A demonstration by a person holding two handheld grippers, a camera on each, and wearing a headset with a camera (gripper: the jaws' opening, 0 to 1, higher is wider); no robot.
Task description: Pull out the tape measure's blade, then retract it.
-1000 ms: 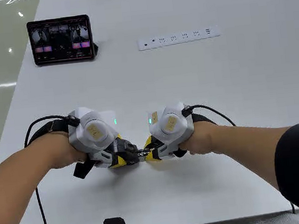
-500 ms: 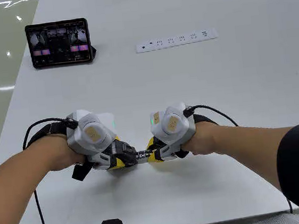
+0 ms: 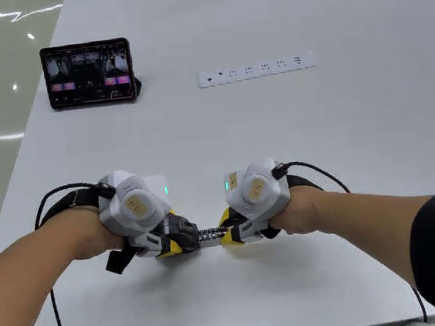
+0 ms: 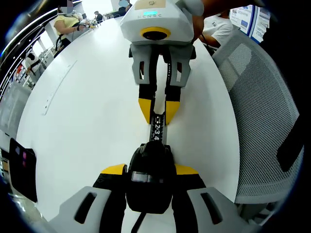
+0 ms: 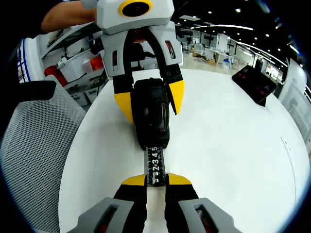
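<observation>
The black tape measure case (image 4: 150,172) sits clamped between the yellow-tipped jaws of my left gripper (image 4: 150,171). In the head view the case (image 3: 181,234) is at the table's near edge. A short length of blade (image 3: 209,232) with printed numbers runs from the case to my right gripper (image 3: 226,234). That gripper (image 5: 156,180) is shut on the blade's end (image 5: 155,167). From the right gripper view the case (image 5: 150,114) lies straight ahead in the left gripper's jaws. The two grippers face each other a few centimetres apart above the white table (image 3: 276,126).
A tablet (image 3: 89,72) stands at the back left of the table and a white power strip (image 3: 258,68) lies at the back centre. Black cables trail from both grippers. A mesh chair (image 4: 262,111) is beside the table. The table's front edge is close below the grippers.
The grippers have drawn slightly apart, and a longer stretch of blade shows between them. The head camera has tilted, shifting the whole scene down.
</observation>
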